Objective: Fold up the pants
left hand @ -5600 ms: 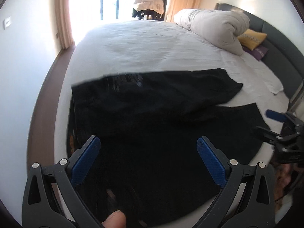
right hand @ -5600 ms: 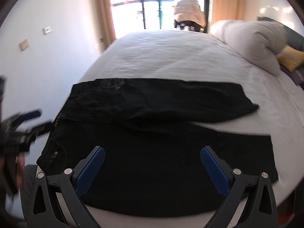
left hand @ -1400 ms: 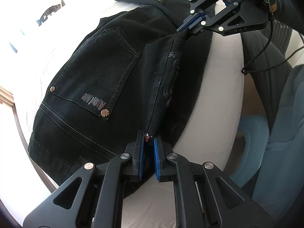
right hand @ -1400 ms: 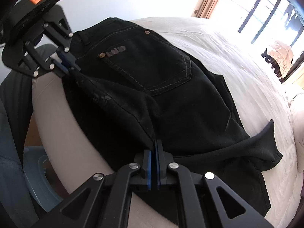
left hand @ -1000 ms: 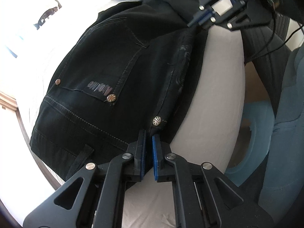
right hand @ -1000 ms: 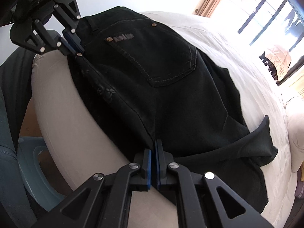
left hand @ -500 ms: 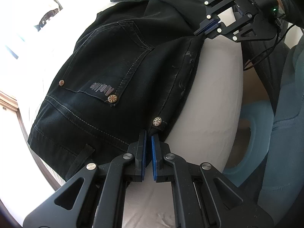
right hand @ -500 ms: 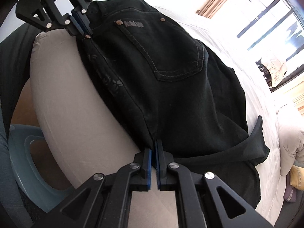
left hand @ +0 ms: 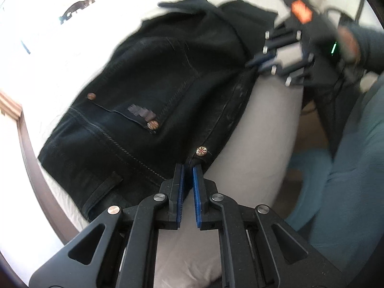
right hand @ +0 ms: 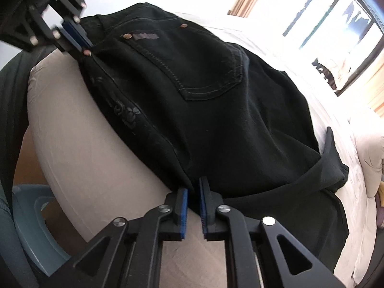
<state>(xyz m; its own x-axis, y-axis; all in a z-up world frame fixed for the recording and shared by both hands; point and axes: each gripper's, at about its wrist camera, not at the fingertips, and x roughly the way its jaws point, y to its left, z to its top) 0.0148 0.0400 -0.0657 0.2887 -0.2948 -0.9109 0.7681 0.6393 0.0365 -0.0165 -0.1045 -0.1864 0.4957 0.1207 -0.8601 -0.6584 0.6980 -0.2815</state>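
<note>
Black jeans lie folded lengthwise on the white bed, back pocket up, near the bed's front edge; they also show in the right wrist view. My left gripper has its jaws slightly parted at the waistband corner by a metal button. My right gripper has its jaws slightly parted at the folded edge near the crotch. Each gripper shows in the other's view, the right one blurred, the left one at the waistband.
The white mattress edge curves down in front of me. A light blue stool stands on the floor below. A cream duvet lies at the far right and a window beyond. The person's grey-blue leg is at right.
Both grippers' jaws have parted a little, loosening their hold on the jeans' edge. The folded jeans have settled flat on the bed. The right gripper appears blurred, in motion.
</note>
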